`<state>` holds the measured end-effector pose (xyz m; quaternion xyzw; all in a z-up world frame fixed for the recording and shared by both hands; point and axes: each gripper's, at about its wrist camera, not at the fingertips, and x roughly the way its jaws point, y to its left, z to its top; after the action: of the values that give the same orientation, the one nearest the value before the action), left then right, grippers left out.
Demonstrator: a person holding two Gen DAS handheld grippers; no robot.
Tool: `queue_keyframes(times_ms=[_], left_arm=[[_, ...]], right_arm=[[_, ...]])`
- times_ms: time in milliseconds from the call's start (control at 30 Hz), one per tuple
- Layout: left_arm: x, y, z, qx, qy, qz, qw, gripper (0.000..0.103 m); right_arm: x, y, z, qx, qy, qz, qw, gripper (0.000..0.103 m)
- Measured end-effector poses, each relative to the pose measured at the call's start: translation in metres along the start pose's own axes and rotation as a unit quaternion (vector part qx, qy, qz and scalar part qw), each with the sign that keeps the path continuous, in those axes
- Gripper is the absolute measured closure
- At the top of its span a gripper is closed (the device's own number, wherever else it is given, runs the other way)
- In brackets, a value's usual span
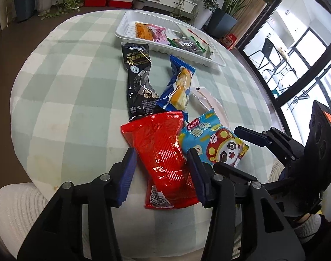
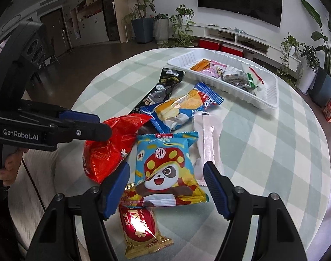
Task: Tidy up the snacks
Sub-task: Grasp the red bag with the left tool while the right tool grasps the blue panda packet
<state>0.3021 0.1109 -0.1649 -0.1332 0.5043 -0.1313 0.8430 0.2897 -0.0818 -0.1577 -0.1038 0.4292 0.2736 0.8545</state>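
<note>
A white tray (image 1: 130, 25) (image 2: 183, 59) at the far side of the table holds several small snack packs. Loose on the checked cloth lie a red packet (image 1: 163, 152) (image 2: 109, 148), a light blue panda packet (image 1: 217, 145) (image 2: 165, 169), a black packet (image 1: 138, 76) (image 2: 163, 89), a blue-and-yellow packet (image 1: 178, 84) (image 2: 180, 106), a pale pink packet (image 2: 206, 139) and a red-and-gold packet (image 2: 141, 228). My left gripper (image 1: 161, 169) is open with its jaws on either side of the red packet. My right gripper (image 2: 166, 187) is open around the panda packet.
The round table's edge (image 1: 22, 100) curves close on the left and near sides. A white knitted cushion (image 1: 15, 208) sits below the near edge. Potted plants (image 2: 143, 17) and a low TV shelf (image 2: 241, 39) stand beyond the table.
</note>
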Motion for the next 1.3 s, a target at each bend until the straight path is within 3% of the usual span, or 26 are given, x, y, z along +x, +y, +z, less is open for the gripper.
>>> queue_keyframes(times_ms=[467,900,1100,1200,1267,1300], left_arm=[[0.018,0.012,-0.001,-0.035,0.011,-0.032,0.9988,0.041],[0.030,0.013,-0.002,-0.033,0.014,-0.049,0.9981,0.041],[0.032,0.007,-0.003,-0.015,0.007,-0.040,0.9990,0.043],[0.034,0.006,-0.003,-0.012,0.006,-0.037,0.9992,0.057],[0.036,0.009,-0.003,-0.022,0.014,-0.062,0.9977,0.072],[0.037,0.011,-0.004,-0.030,0.015,-0.070,0.9970,0.073]], right_arm=[[0.026,0.010,0.003,-0.034,0.026,-0.014,0.999,0.030],[0.039,0.006,0.000,-0.028,0.037,-0.008,0.999,0.035],[0.039,0.005,0.000,-0.025,0.028,-0.008,0.999,0.039],[0.038,0.005,-0.001,-0.025,0.024,-0.005,0.999,0.043],[0.037,0.005,-0.002,-0.023,0.020,-0.004,1.000,0.043],[0.037,0.005,-0.002,-0.022,0.019,-0.003,1.000,0.044]])
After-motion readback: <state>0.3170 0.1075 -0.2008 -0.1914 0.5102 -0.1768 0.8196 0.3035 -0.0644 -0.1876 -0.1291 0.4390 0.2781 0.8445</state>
